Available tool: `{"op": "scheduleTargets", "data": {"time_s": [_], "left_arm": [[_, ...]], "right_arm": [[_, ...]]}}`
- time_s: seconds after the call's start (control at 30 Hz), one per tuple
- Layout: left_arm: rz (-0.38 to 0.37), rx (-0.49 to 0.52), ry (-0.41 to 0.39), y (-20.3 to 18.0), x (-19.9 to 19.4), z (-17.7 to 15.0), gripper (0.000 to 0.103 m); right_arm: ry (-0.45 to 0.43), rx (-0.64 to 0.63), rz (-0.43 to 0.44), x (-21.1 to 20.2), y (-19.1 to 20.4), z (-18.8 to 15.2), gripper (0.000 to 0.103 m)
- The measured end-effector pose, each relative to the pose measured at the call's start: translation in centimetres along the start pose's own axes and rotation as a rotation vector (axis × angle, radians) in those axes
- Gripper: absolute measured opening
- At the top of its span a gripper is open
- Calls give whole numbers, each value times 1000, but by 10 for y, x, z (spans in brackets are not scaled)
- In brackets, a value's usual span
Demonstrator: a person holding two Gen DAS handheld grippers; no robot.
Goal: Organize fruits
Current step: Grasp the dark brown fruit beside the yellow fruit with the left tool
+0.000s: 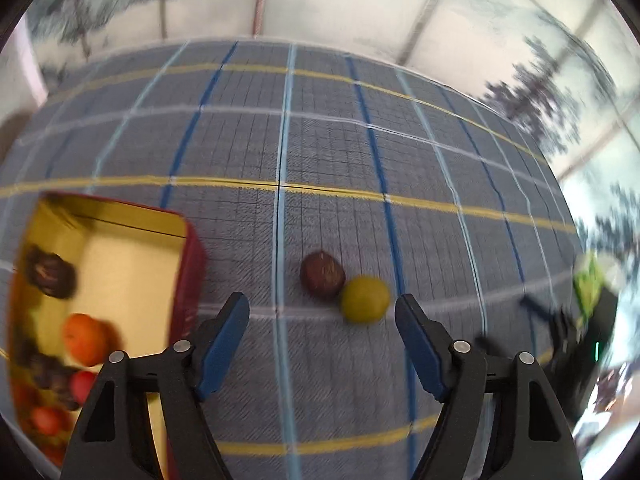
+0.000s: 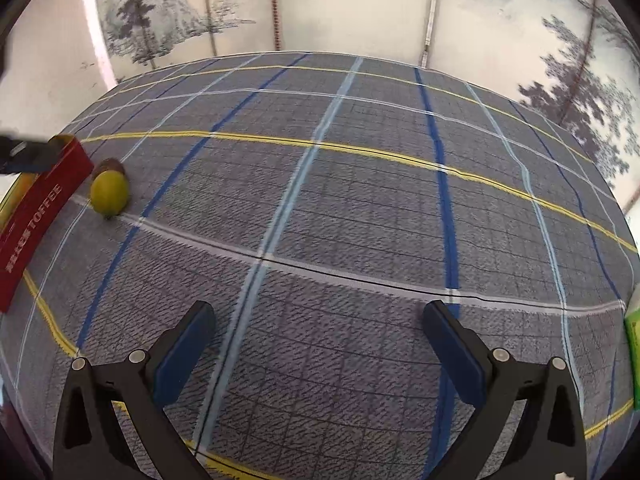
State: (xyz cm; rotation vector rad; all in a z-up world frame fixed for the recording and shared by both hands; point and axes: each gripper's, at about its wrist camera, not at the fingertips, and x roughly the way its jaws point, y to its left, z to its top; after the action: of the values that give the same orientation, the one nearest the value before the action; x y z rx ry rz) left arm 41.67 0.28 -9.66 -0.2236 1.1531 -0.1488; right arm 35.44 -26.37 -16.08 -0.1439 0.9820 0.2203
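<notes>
A yellow-green round fruit (image 1: 365,299) lies on the checked tablecloth, touching a dark red-brown fruit (image 1: 322,274) just behind it. My left gripper (image 1: 322,314) hangs open just in front of this pair, with nothing between its blue pads. To its left stands a red tin (image 1: 191,264) with a gold inside, holding an orange fruit (image 1: 85,338), dark fruits (image 1: 50,274) and small red ones. In the right wrist view the yellow-green fruit (image 2: 109,192) sits beside the red tin (image 2: 36,216) at far left. My right gripper (image 2: 320,316) stands wide open over bare cloth.
A checked blue-grey tablecloth (image 2: 360,208) covers the table up to a wall painted with trees. A green packet (image 2: 633,344) sits at the table's right edge. The right gripper's black body (image 1: 576,344) shows blurred at the right of the left wrist view.
</notes>
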Motion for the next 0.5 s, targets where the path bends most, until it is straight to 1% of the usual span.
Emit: {"op": "scheduleTargets", "data": {"time_s": [0.1,0.17,0.23,0.4,0.43,0.47,0.5], "left_arm": [[-9,-101,33,7,22,13,72],[-8,-160,44,13,32,16,71],[-25,-200,49,17,38,16,70],[-2,-212,80,12,57,19,70],[18,-197,55,9,56,20,70],[28,-190,61,6,59,20,69],[44,-179,50,4,59,20,60]], "right_arm": [[-8,-18,37,-2,2,0,103],[-11,-13,50,-2,2,0,103],[-15,-10,64,-3,2,0,103],[-21,-5,90,-5,1,-1,103],[-22,-4,94,-5,1,0,103],[-23,-3,99,-5,0,0,103],[-24,-2,102,-5,0,0,103]]}}
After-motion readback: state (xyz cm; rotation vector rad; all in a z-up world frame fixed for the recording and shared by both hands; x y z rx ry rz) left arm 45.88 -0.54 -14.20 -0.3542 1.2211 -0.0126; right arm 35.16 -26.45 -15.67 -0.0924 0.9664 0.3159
